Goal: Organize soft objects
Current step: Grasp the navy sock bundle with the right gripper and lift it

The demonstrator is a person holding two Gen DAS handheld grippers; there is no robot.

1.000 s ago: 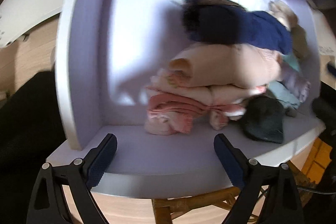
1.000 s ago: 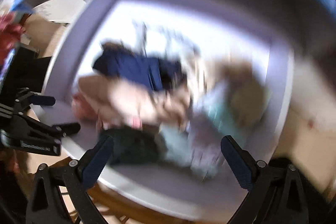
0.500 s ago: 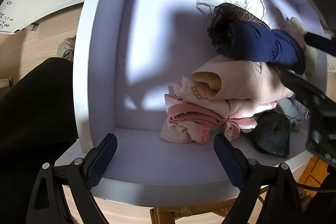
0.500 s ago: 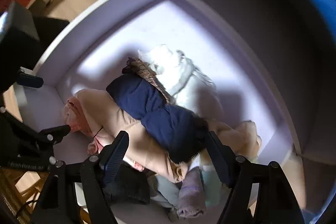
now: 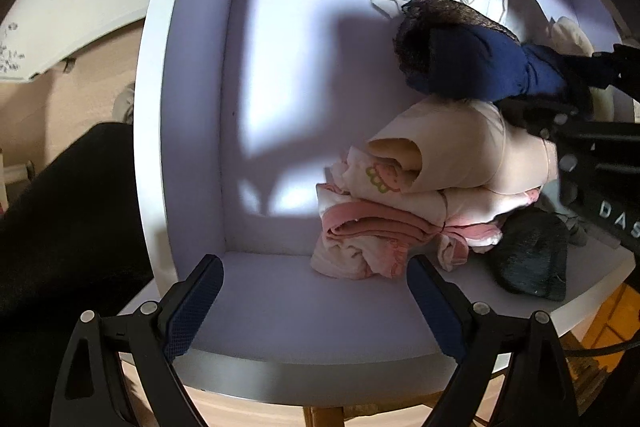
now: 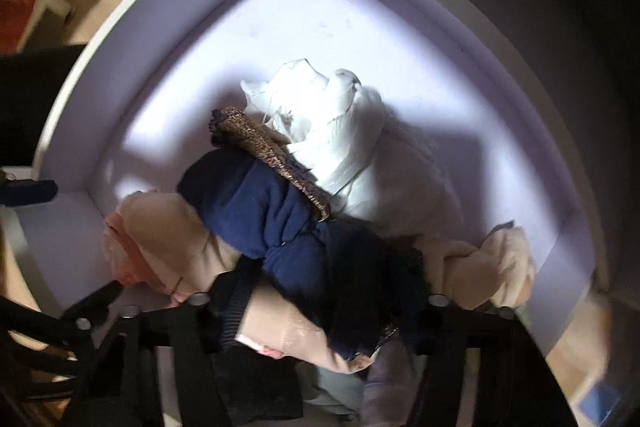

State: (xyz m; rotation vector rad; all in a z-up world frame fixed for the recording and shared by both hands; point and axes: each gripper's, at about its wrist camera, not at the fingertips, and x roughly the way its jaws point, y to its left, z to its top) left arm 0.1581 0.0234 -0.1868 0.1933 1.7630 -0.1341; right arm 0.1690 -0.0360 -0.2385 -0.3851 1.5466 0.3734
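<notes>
A heap of soft clothes lies in the right part of a white drawer (image 5: 192, 107). On top is a rolled navy garment (image 6: 260, 211) with a brown lace edge, resting on a beige piece (image 5: 460, 151) and folded pink ones (image 5: 372, 227). Behind it is a white garment (image 6: 336, 131). My right gripper (image 6: 328, 307) points straight down; its jaws are closing and pinch the navy roll's near end, also visible in the left wrist view (image 5: 560, 83). My left gripper (image 5: 314, 261) hovers open over the drawer's front wall, with nothing between its fingers.
A dark green item (image 5: 532, 259) lies at the front right of the drawer, with a cream piece (image 6: 504, 267) and pale lilac and mint pieces nearby. The drawer's left half shows bare floor (image 5: 288, 47). A dark-clothed leg (image 5: 60, 227) stands left of the drawer on wooden flooring.
My right gripper came down over the heap and narrowed its jaws from wide open onto the navy roll. The left gripper stayed open and barely shifted.
</notes>
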